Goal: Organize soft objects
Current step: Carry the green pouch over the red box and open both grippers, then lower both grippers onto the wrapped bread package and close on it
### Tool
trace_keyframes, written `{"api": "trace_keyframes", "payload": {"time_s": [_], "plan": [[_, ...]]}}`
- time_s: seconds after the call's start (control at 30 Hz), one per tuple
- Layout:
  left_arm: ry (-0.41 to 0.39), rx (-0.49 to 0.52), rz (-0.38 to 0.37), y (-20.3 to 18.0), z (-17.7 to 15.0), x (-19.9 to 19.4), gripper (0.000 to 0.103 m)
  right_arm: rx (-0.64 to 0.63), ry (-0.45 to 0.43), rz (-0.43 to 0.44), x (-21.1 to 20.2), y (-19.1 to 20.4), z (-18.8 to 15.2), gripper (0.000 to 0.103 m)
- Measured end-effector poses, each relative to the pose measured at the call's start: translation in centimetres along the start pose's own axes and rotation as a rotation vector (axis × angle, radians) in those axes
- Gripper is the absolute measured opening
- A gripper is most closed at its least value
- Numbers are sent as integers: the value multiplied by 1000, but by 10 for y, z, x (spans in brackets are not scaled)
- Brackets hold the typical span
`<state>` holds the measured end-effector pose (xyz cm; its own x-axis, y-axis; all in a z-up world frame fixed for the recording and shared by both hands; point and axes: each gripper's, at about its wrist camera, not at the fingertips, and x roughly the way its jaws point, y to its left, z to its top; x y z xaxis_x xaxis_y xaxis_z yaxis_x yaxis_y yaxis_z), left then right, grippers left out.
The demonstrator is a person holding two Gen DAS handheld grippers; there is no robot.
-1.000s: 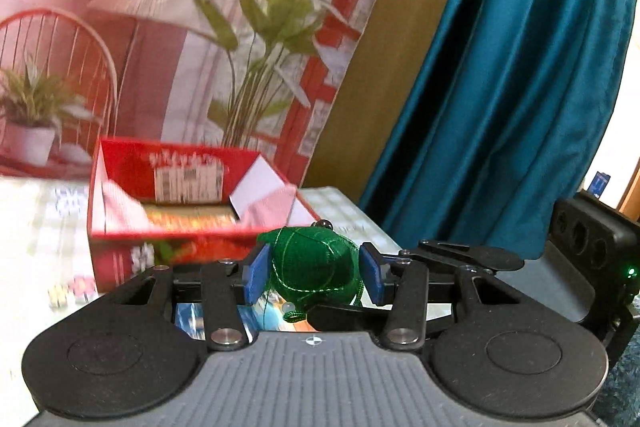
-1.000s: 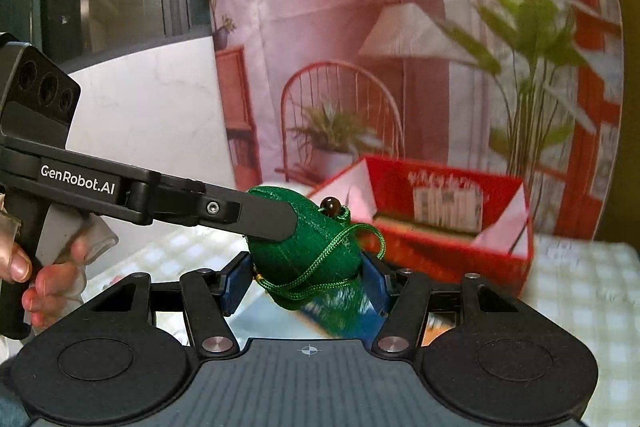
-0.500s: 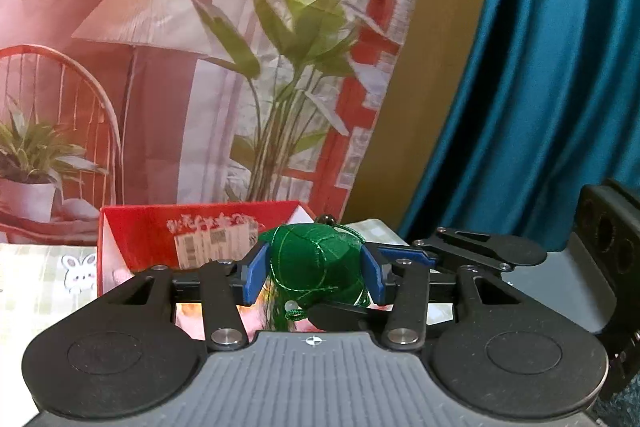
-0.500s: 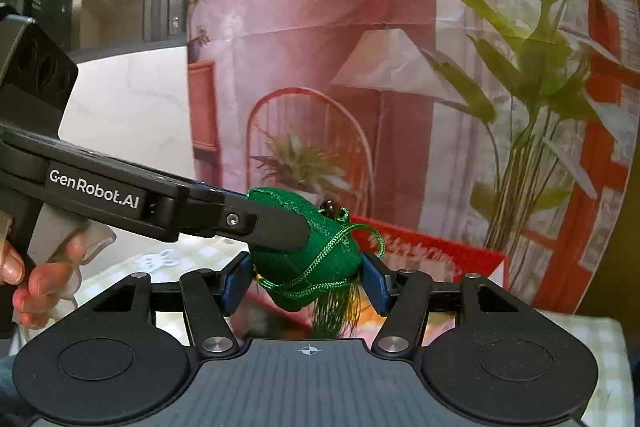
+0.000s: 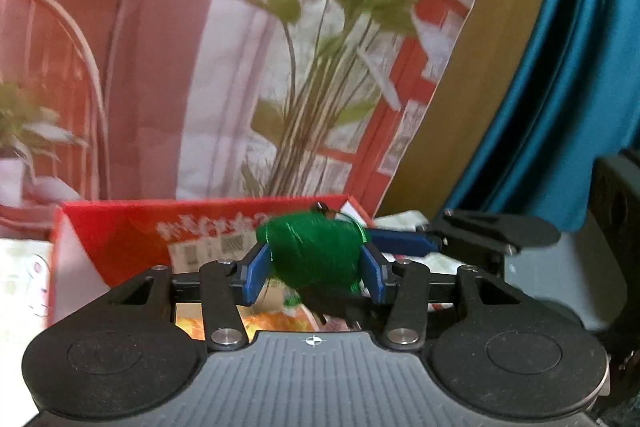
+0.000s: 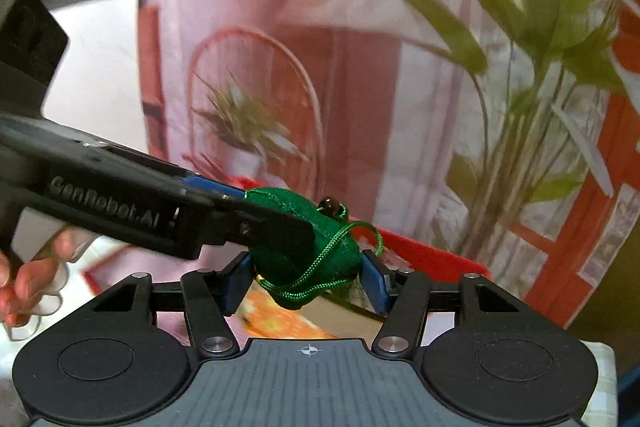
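A green fabric pouch (image 5: 314, 251) with a green cord and a dark bead hangs in the air, held by both grippers at once. In the left wrist view my left gripper (image 5: 314, 277) is shut on it, blue pads pressing on its two sides. The right gripper's blue-padded finger (image 5: 404, 241) reaches in from the right. In the right wrist view my right gripper (image 6: 306, 285) is shut on the same pouch (image 6: 324, 255), and a left gripper finger (image 6: 280, 227) lies across its top. A red cardboard box (image 5: 120, 239) sits open just beyond and below the pouch.
Printed packets lie inside the box (image 6: 424, 253). Behind it hangs a printed backdrop (image 5: 200, 67) of a lamp, a chair and plants. A teal curtain (image 5: 560, 67) hangs at the right. A person's hand (image 6: 28, 275) grips the left gripper's handle. A checked tablecloth (image 5: 20, 287) covers the table.
Both grippers have carried the pouch forward and a little down toward the red box. The box now lies right under the pouch, and the backdrop looms larger. Both grips are unchanged.
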<state>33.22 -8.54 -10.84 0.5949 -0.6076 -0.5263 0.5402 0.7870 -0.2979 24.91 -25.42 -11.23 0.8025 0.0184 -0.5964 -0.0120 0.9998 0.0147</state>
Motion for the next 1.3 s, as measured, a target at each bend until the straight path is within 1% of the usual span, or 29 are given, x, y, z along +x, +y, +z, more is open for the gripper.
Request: {"api": "trace_keyframes", "payload": {"time_s": [0.07,0.17,0.27,0.33,0.37,0.4,0.47,0.6,0.7,0.77,0.83,0.97,1.07,1.13,1.3], "plan": [[11,-19,1,4,-1,12,51,39,41,-6,14,-13,-3,53],[42,-57,-1,14,-2,25,51,60,83,-12,28,-22,-10,53],[56,-68,50,22,-1,32,54,69,104,-32,36,-26,-12,54],[64,-81,83,27,0,31,60,74,111,-53,38,-29,-13,54],[67,-79,105,28,0,29,65,71,111,-63,38,-30,-14,54],[70,-69,130,28,1,26,69,67,106,-71,36,-30,-14,54],[68,-43,169,27,5,19,75,69,94,-80,30,-30,-15,54],[35,18,218,13,7,-11,89,96,64,-76,8,-26,-20,56],[7,67,231,-3,3,-33,90,100,33,-65,-14,-18,-26,56],[-1,78,234,-14,-4,-45,91,98,17,-53,-29,-10,-31,56],[-2,67,231,-23,-14,-54,91,87,11,-44,-41,-3,-36,56],[19,35,243,-37,-36,-69,91,43,6,-43,-66,16,-49,56],[25,38,253,-46,-53,-84,91,33,-9,-42,-86,27,-59,56],[20,32,261,-50,-62,-94,91,43,-14,-38,-97,34,-68,56],[31,-4,246,-57,-86,-111,90,87,-6,-16,-121,45,-93,56]]}}
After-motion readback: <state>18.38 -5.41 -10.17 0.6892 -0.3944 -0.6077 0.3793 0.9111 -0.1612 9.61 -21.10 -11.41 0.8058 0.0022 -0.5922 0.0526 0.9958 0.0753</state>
